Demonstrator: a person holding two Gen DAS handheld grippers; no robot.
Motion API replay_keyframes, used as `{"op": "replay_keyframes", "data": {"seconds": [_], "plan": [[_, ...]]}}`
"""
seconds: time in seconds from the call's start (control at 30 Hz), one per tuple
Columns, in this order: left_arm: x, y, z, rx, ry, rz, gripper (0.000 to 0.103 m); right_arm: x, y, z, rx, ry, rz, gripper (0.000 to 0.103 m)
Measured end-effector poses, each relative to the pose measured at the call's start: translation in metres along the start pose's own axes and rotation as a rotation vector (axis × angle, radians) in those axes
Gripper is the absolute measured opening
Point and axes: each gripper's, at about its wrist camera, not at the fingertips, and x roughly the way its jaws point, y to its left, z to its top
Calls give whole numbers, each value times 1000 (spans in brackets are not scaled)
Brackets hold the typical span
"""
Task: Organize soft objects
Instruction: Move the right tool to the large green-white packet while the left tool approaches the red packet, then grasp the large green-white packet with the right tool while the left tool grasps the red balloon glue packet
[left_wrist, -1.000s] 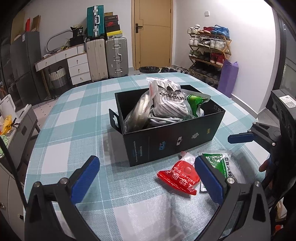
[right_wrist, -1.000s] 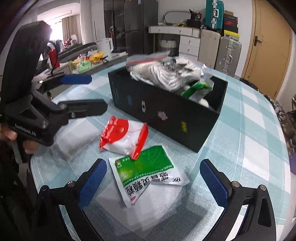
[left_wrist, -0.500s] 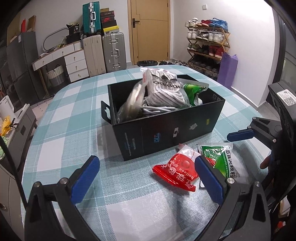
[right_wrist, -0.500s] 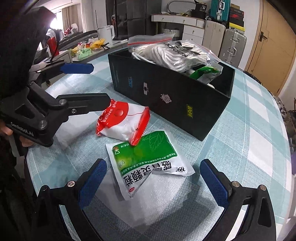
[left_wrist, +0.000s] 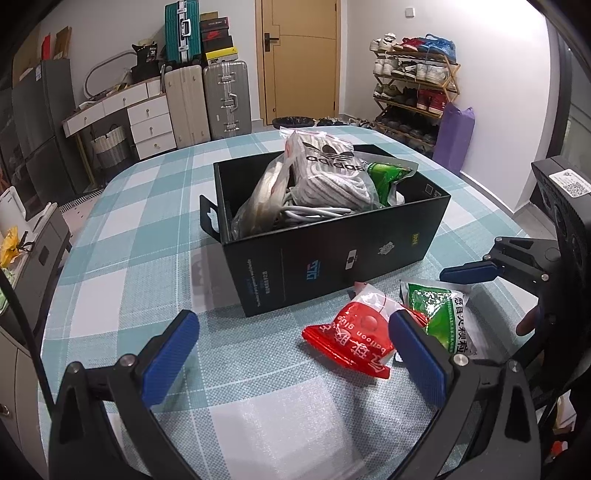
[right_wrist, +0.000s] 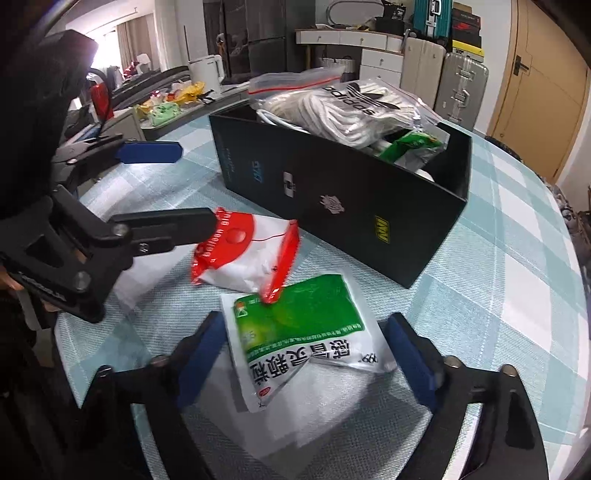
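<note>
Closing around the green packet (right_wrist: 303, 332), the right hand-held gripper (right_wrist: 306, 354) straddles it.

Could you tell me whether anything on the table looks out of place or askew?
Two packets lie outside the black box: the red and white packet overlaps a corner of the green and white sachet. In the box, the Adidas bag is heaped above the rim. Nothing looks spilled or torn.

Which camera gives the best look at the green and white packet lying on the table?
The right wrist view: the green and white packet lies whole, between the closing right gripper. In the left wrist view the packet sits near the edge, partly hidden behind the left gripper and the red and white bag.
</note>
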Motion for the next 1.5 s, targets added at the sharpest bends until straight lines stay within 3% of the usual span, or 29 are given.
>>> {"op": "replay_keyframes", "data": {"seconds": [0.2, 0.53, 0.7, 1.23, 1.5], "plan": [[0, -1, 0, 2, 4, -7, 103, -6, -2, -4, -17, 2, 12, 73], [2, -1, 1, -1, 8, -8, 103, -15, -9, -13, -21, 5, 15, 64], [2, -1, 1, -1, 7, -12, 103, -19, -11, -17, -30, -5, 20, 53], [9, -20, -3, 74, 40, -18, 103, -42, -26, -19, -14, -52, 12, 51], [21, -33, -3, 123, 104, -1, 103, -42, -32, -20, -6, -52, 2, 51]]}}
